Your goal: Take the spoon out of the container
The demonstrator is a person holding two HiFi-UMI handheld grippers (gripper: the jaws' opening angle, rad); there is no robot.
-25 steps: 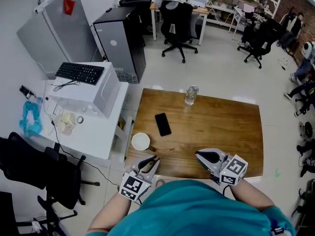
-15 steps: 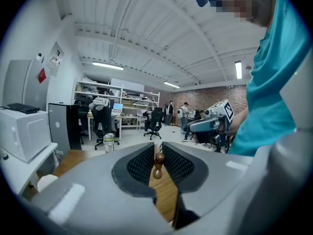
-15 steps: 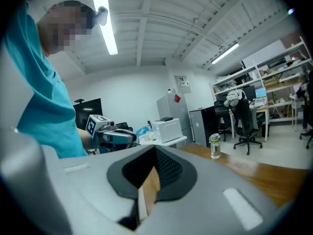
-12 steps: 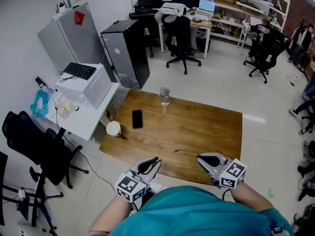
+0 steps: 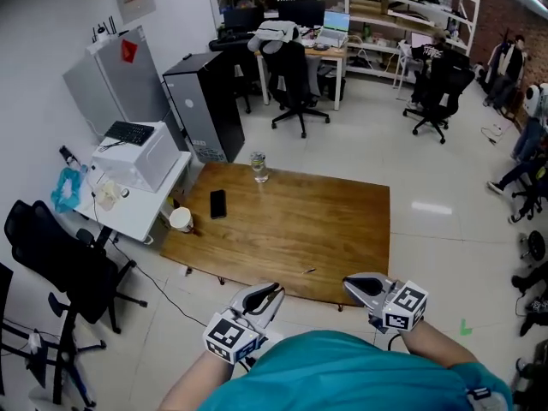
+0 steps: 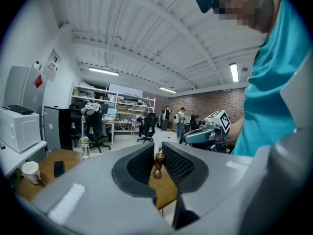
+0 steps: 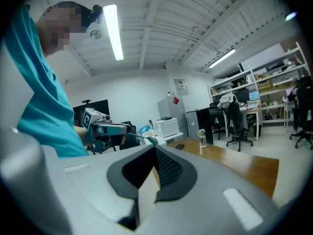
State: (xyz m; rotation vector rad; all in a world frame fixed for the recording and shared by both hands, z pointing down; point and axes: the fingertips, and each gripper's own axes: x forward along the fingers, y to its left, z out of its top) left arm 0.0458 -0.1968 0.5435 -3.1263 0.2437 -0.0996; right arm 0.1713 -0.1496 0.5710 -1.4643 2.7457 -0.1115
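Thin spoon with a knobbed brown wooden handle [image 6: 159, 164], clamped in the left gripper [image 6: 157, 150] off the table's near edge.
The white round cup [image 5: 180, 219] stands well apart at the brown wooden table's [image 5: 342, 229] left edge. The right gripper [image 5: 353, 282], jaws together on nothing, hangs beside the near edge. Pale floor [image 5: 428, 229] lies along the near and right edges.

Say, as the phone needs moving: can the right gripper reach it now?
Probably not: the phone lies by the table's far left corner; the right gripper hangs back by its near edge.
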